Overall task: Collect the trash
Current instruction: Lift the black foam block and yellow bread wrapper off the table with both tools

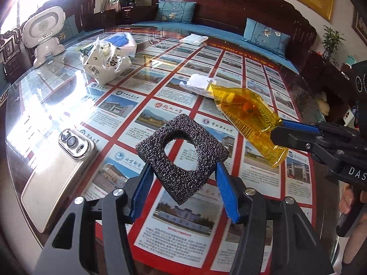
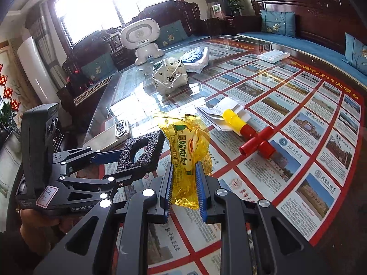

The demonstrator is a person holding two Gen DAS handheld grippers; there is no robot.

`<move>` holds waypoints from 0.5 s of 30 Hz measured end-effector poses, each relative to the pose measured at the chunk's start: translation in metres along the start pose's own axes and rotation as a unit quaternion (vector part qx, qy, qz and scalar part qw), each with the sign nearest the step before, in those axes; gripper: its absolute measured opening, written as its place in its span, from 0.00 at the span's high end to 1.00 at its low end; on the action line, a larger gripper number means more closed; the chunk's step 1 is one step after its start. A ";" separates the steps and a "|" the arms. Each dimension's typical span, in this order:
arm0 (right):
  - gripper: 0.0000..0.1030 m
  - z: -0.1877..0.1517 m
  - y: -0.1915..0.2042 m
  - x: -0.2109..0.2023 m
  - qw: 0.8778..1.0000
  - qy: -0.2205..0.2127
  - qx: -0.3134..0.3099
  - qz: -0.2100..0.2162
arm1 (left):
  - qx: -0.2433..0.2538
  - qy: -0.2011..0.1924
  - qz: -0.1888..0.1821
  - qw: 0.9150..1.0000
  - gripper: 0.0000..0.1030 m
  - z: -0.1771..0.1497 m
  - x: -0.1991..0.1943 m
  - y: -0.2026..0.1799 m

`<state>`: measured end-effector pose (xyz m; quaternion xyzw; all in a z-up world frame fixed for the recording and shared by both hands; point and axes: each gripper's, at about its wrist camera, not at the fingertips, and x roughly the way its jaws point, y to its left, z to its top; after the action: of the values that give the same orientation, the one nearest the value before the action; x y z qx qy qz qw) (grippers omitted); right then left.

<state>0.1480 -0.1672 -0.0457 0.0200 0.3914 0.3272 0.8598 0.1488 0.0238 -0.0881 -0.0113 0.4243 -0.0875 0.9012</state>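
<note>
A black foam square [image 1: 183, 135] with a round hole hangs above the glass table, and my left gripper [image 1: 183, 171] is shut on its two lower sides. To its right, the right gripper [image 1: 276, 131] pinches a corner of a yellow see-through bread wrapper [image 1: 247, 112]. In the right wrist view the same wrapper [image 2: 185, 146] stands upright between the blue pads of my right gripper [image 2: 183, 174], which is shut on it. The left gripper [image 2: 125, 163] holds the foam square [image 2: 142, 151] just to the wrapper's left. A white plastic bag [image 1: 105, 64] sits open further back on the table.
A phone [image 1: 57, 171] lies camera-up by the table's left edge. Crumpled paper scraps [image 2: 220, 112] and a red and yellow plastic tube piece [image 2: 252, 137] lie mid-table. A white toy robot [image 1: 43, 36] and a white packet [image 1: 195, 39] stand further back. A person's hand [image 1: 348, 199] grips the right tool.
</note>
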 end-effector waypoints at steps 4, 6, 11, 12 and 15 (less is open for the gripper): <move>0.81 -0.016 -0.007 -0.029 1.000 -0.010 0.015 -0.010 | 0.027 0.000 -0.017 0.999 0.46 -0.005 -0.012 -0.030; 0.81 -0.026 -0.012 -0.046 0.999 -0.016 0.025 -0.018 | 0.041 0.000 -0.030 0.999 0.46 -0.007 -0.019 -0.049; 0.81 -0.057 -0.027 -0.099 0.997 -0.035 0.044 -0.045 | 0.079 -0.003 -0.058 0.995 0.46 -0.013 -0.033 -0.098; 0.81 -0.064 -0.030 -0.110 0.997 -0.040 0.049 -0.050 | 0.087 -0.003 -0.065 0.994 0.46 -0.015 -0.035 -0.111; 0.81 -0.083 -0.044 -0.142 0.994 -0.051 0.064 -0.071 | 0.110 -0.003 -0.083 0.990 0.46 -0.019 -0.041 -0.145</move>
<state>0.0469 -0.3020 -0.0218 0.0634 0.3673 0.2380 0.8969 0.0871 -0.1114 -0.0554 0.0527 0.4073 -0.2078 0.8878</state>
